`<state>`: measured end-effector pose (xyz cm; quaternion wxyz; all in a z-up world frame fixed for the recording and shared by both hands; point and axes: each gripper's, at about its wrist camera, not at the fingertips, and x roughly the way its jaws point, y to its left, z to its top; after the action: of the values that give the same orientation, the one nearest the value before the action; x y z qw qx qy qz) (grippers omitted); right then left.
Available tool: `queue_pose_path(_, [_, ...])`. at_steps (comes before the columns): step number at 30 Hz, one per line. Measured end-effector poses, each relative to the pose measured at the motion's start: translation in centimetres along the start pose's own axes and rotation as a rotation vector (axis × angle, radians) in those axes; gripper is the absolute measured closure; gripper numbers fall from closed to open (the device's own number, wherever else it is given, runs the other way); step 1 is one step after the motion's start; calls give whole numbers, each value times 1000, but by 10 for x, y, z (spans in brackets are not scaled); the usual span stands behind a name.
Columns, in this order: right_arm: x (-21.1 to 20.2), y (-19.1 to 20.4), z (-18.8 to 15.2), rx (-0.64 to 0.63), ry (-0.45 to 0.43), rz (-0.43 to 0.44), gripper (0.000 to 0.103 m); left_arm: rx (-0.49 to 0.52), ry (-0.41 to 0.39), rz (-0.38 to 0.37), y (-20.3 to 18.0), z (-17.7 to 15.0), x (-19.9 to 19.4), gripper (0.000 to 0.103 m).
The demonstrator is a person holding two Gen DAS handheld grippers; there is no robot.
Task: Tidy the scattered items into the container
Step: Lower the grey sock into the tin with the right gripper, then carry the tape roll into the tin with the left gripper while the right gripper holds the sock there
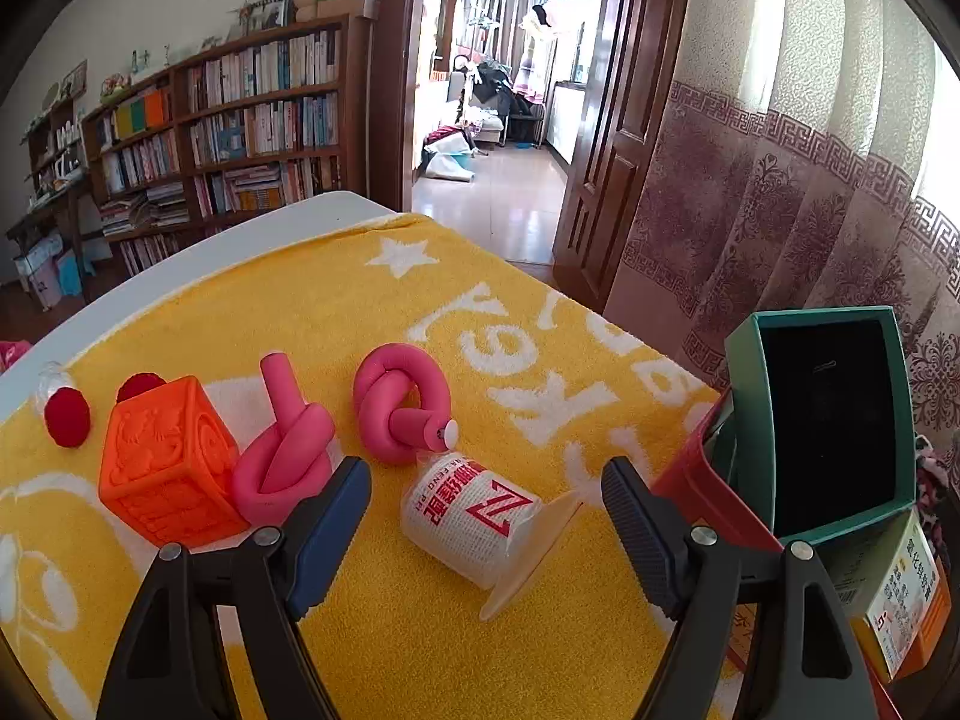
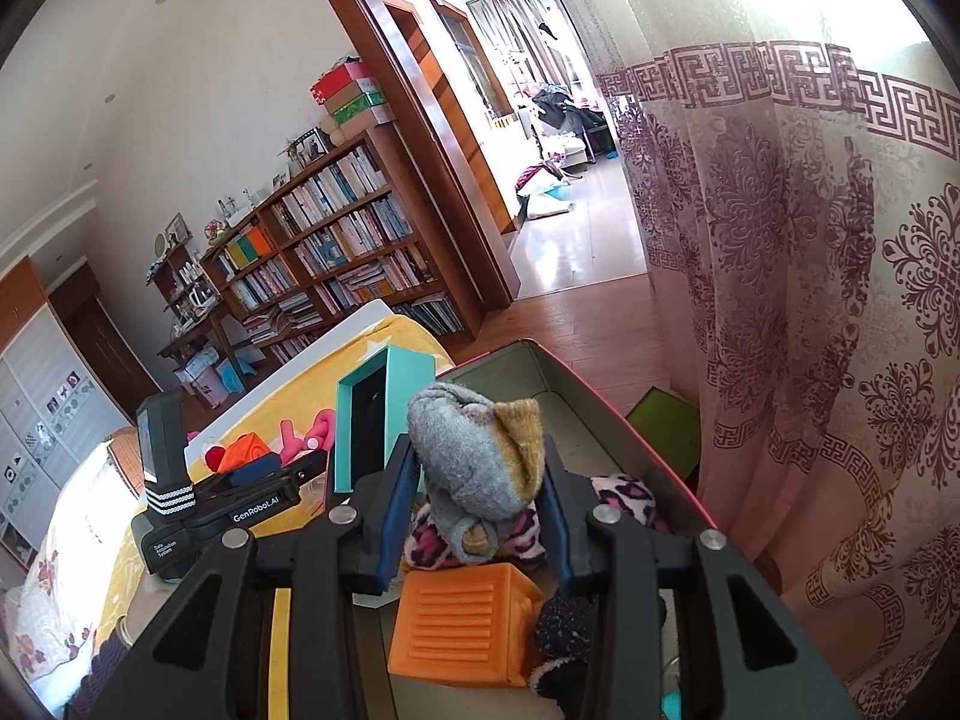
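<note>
Your left gripper [image 1: 486, 516] is spread wide, nothing pinched; the white bandage roll [image 1: 474, 519] lies between its fingers on the yellow towel [image 1: 336, 324], untouched. Just ahead sit two pink foam knots [image 1: 401, 405], an orange cube [image 1: 165, 459] off to its left. Your right gripper [image 2: 480, 516] pinches a rolled grey-and-mustard sock [image 2: 474, 450] over the red-rimmed container [image 2: 570, 384], which holds a teal box [image 2: 384, 414] standing at its left side and an orange block [image 2: 462, 621] below the fingers.

Left gripper [image 1: 486, 531]: black frame w/ silver screws, one blue pad, one ribbed black pad. Right gripper [image 2: 480, 501]: black frame, blue pads.
</note>
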<state>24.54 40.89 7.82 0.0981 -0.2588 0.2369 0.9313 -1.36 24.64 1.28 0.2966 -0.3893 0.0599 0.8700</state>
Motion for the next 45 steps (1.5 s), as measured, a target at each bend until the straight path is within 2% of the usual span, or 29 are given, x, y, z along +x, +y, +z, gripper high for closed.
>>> queue_pose_path(3, [4,-3,1,3,10,-4,62,-25,65,-17,4,2,17,24])
queue_pose_path(4, [6,-3,1,4,13,-6,62,-41,80,-20,6,2,21,30])
queue_pose_path(5, [8,-4,1,5,17,-6,62,-58,90,-28,9,2,24,51])
queue_pose_path(9, [12,-4,2,5,22,-3,62,-98,74,-48,16,0,18,52])
queue_pose_path(14, [12,-6,3,12,21,-4,62,-127,21,-98,9,-7,-19,52])
queue_pose_path(22, [9,-18,11,47,5,0,62,-78,-81,-249,-39,1,-86,52])
queue_pose_path(27, [2,-22,10,57,-5,1,62,-19,-68,-373,-81,-8,-105,52])
queue_pose_path(32, [0,-24,9,56,-5,0,62,42,-27,-451,-114,-25,-114,52])
queue_pose_path(34, [0,-25,9,57,-4,1,62,66,-2,-462,-124,-35,-116,49])
queue_pose_path(35, [0,-25,9,57,-4,2,62,72,13,-466,-127,-39,-116,42])
queue_pose_path(36, [-1,-25,9,59,-3,4,62,71,22,-466,-129,-43,-116,25])
queue_pose_path(37, [-1,-25,9,61,-2,7,62,65,19,-456,-130,-46,-117,19])
queue_pose_path(40, [-1,-24,9,65,12,24,60,57,-8,-418,-123,-47,-121,17])
queue_pose_path(45, [-13,-16,5,20,13,72,60,18,-41,-403,-108,-39,-128,17])
